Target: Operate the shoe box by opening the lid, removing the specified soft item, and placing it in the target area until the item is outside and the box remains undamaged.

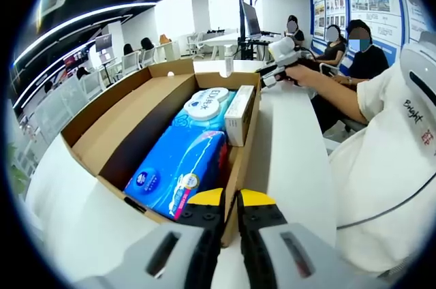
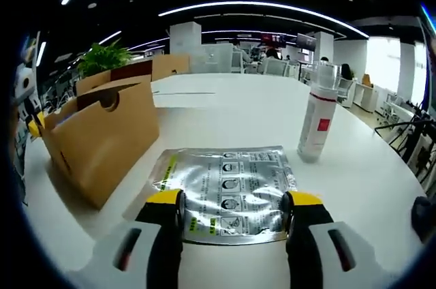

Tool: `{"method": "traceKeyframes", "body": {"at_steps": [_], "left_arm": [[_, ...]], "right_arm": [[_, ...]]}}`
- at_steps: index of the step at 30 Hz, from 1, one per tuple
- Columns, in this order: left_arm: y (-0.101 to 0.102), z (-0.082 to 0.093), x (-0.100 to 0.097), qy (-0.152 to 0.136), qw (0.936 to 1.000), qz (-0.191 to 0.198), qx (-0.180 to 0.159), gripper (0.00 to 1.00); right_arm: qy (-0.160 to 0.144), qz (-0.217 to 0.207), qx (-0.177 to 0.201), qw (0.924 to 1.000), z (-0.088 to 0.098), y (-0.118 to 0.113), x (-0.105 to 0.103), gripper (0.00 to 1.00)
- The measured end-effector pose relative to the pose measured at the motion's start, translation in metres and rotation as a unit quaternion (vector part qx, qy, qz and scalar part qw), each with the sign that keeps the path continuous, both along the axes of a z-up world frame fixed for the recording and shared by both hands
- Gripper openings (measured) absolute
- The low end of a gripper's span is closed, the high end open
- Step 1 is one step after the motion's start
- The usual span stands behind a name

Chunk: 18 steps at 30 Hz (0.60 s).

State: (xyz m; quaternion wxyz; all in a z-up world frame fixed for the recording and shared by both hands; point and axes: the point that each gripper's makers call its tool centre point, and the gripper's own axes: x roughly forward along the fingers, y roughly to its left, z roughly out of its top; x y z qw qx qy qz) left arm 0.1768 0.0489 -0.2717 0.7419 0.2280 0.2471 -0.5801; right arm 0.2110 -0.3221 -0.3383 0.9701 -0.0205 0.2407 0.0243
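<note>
Clamped together on the near edge of the open shoe box (image 1: 102,135): left gripper (image 1: 230,202), beside a blue tissue pack (image 1: 178,166), wipes (image 1: 208,103) and small white carton (image 1: 239,114). Spread wide on the white table (image 2: 225,108): right gripper (image 2: 231,200), straddling a flat silver mask pouch (image 2: 228,190); spray bottle (image 2: 316,115) far right, box left.

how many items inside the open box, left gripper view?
3 visible: a blue tissue pack nearest the left gripper, a round-lidded wipes pack behind it, and a small white box against the right wall. More may lie underneath.
</note>
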Motion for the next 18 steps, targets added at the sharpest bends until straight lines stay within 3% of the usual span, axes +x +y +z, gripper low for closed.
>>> {"method": "traceKeyframes", "body": {"at_steps": [18], "left_arm": [[0.000, 0.000, 0.000, -0.005, 1.0000, -0.003, -0.002, 0.07]], "right_arm": [[0.005, -0.021, -0.002, 0.9998, 0.004, 0.001, 0.034, 0.59]]}}
